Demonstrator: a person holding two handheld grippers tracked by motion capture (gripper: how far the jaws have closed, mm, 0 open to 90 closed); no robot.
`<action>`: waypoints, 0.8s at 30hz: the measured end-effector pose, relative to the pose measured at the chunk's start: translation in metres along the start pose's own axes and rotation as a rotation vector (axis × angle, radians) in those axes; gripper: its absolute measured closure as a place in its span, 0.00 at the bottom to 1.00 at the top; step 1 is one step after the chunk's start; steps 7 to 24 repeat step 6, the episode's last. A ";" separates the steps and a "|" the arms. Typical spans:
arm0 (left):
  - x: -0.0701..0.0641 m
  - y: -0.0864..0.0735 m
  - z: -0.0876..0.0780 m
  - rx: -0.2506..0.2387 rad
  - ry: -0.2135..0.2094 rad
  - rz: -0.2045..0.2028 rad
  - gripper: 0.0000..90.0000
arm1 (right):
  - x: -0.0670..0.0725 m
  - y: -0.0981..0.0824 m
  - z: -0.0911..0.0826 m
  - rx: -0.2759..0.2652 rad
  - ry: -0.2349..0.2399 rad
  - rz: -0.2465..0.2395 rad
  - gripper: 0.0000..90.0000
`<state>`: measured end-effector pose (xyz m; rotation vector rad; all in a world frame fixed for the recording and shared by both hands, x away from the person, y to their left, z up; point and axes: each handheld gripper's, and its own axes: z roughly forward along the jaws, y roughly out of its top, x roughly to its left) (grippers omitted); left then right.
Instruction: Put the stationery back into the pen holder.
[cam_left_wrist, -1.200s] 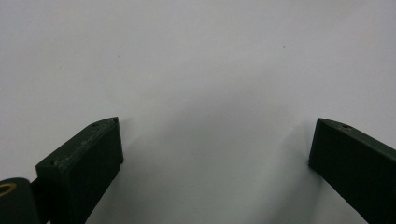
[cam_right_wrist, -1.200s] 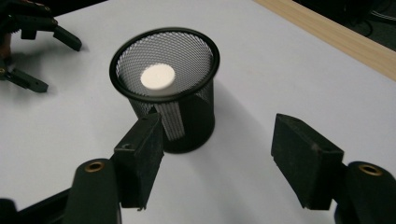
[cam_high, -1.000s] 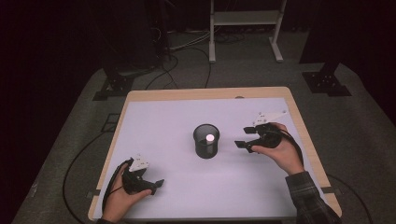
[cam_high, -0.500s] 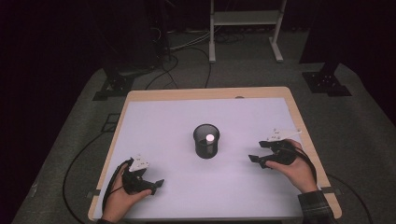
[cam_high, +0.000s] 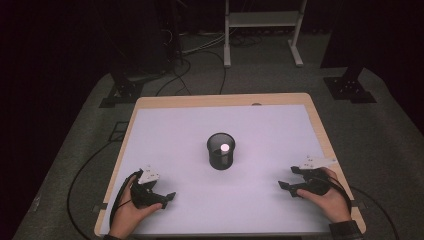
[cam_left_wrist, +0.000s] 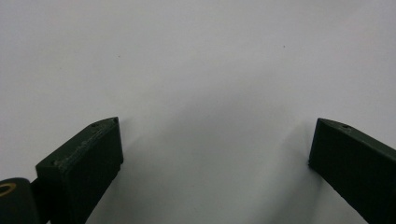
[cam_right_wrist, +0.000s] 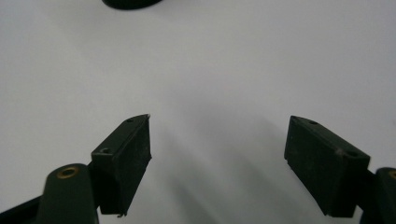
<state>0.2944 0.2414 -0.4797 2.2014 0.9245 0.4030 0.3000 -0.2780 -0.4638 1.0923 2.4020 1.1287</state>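
Resting low in the frame, the left gripper (cam_high: 167, 198) and right gripper (cam_high: 286, 187) both gape wide, holding nothing. The right one's jaws have just been opening. The white ball (cam_high: 224, 148) sits in the black cup (cam_high: 220, 151) mid-frame, so the job looks done.

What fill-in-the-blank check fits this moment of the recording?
1. The small white ball lies inside the black mesh ____.
2. The right gripper has jaws that are ____, with nothing between them.
3. The left gripper hovers over the ____ table mat.
Missing words: cup; open; white

Black hand-held gripper (cam_high: 291, 186) with brass screws, dark cuff (cam_high: 345, 230)
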 end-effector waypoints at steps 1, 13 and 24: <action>0.000 0.000 0.000 0.000 0.000 0.000 0.02 | 0.000 -0.004 0.000 0.006 -0.007 0.000 0.23; 0.000 0.000 0.000 -0.001 0.001 0.001 0.02 | 0.000 -0.015 -0.002 0.013 -0.033 0.012 0.22; 0.000 0.000 0.000 -0.001 0.001 0.001 0.02 | 0.000 -0.015 -0.002 0.013 -0.033 0.012 0.22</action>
